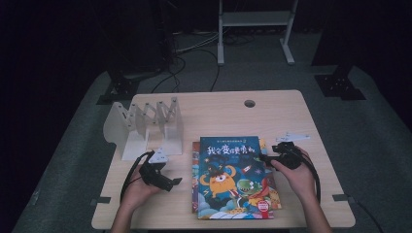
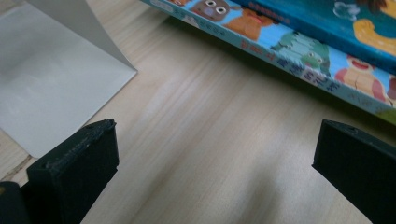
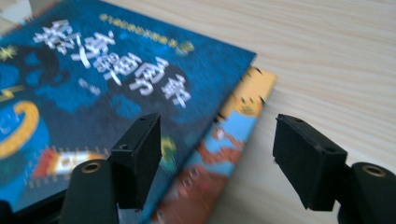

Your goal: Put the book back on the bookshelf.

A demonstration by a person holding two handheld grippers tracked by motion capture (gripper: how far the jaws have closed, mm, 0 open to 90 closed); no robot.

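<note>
A stack of picture books lies flat in the middle of the wooden table [image 1: 272, 116]. The top book [image 1: 232, 177] has a dark blue cover with an orange monster. My left gripper [image 1: 177, 180] rests just left of the stack, pointing at it. In the left gripper view its jaws [image 2: 215, 158] stand wide apart over bare wood, with the books' edges [image 2: 299, 46] ahead. My right gripper [image 1: 264, 157] is at the stack's right edge. In the right gripper view it [image 3: 217, 149] is open, its jaws straddling the blue cover [image 3: 93, 79] and the lower book [image 3: 233, 116] without touching them.
A white folding book rack [image 1: 145, 124] stands at the back left of the table, and its flat base [image 2: 51, 84] lies close to my left gripper. A cable hole [image 1: 249, 103] sits near the far edge. Bare wood lies right of the books.
</note>
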